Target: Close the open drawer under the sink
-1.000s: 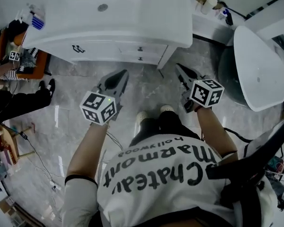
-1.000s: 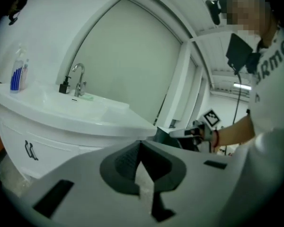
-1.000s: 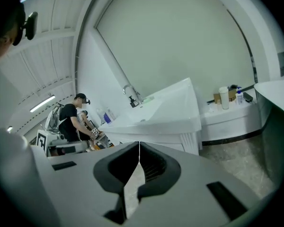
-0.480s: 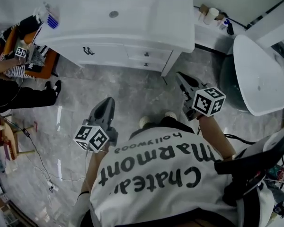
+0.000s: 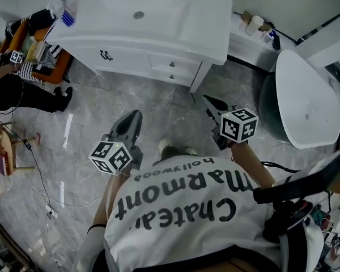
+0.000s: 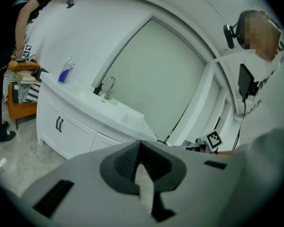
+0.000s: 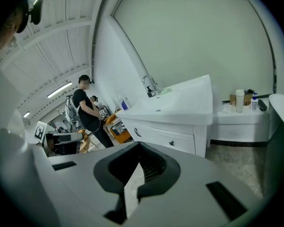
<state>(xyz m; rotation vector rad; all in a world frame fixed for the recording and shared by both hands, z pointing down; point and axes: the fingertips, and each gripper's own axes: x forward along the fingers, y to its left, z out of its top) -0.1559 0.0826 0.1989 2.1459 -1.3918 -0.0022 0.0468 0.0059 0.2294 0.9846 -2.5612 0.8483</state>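
White sink cabinet point(image 5: 158, 33) stands across floor point(image 5: 158, 103), with more floor between it and grippers than a second ago. Drawer point(image 5: 171, 66) is at cabinet's right front, front looks flush, well apart from both grippers. Left gripper point(image 5: 137, 114) is drawn back toward person's shirt point(image 5: 181, 208), rolled since earlier – jaws together, empty. Right gripper point(image 5: 206, 99) is slightly back too – jaws together, nothing held.

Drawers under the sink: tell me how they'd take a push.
The drawers look flush with the cabinet, so a push would probably meet a hard stop, not a slide. Their small knobs offer little to grip. The cabinet, under a thick sink top, likely stays put.
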